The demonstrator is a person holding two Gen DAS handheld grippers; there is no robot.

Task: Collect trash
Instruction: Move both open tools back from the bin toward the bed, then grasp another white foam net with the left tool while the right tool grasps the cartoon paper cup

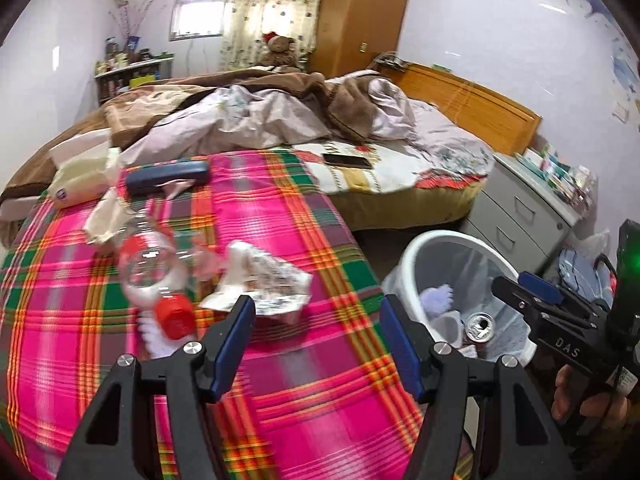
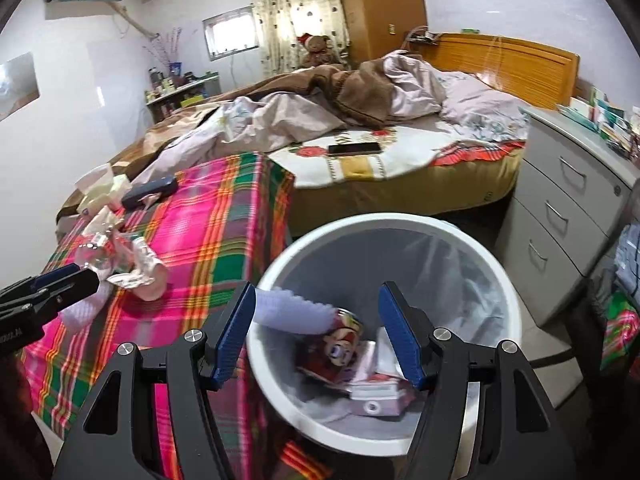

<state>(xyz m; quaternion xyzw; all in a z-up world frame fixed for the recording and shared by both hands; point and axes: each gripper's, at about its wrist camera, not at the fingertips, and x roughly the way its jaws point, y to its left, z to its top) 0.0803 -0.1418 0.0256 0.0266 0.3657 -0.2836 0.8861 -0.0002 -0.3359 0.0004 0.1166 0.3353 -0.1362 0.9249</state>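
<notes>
White bin (image 2: 504, 280) beside the plaid table (image 2: 208, 216) holds a can (image 2: 344, 344), paper scraps (image 2: 376, 396) and a purple cloth (image 2: 288, 312). Left tongs (image 1: 318, 340) and right tongs (image 2: 318, 328) both open, empty.

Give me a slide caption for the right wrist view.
Open right gripper above the white bin holding a can and wrappers, with more trash left on the plaid cloth.

My left gripper (image 1: 318, 344) hangs open over the pink plaid cloth (image 1: 280, 208); just ahead lie a crumpled printed paper wrapper (image 1: 264, 280) and a clear red-capped plastic bottle (image 1: 160, 276) (blurred), the white bin (image 1: 452, 280) at right.
</notes>
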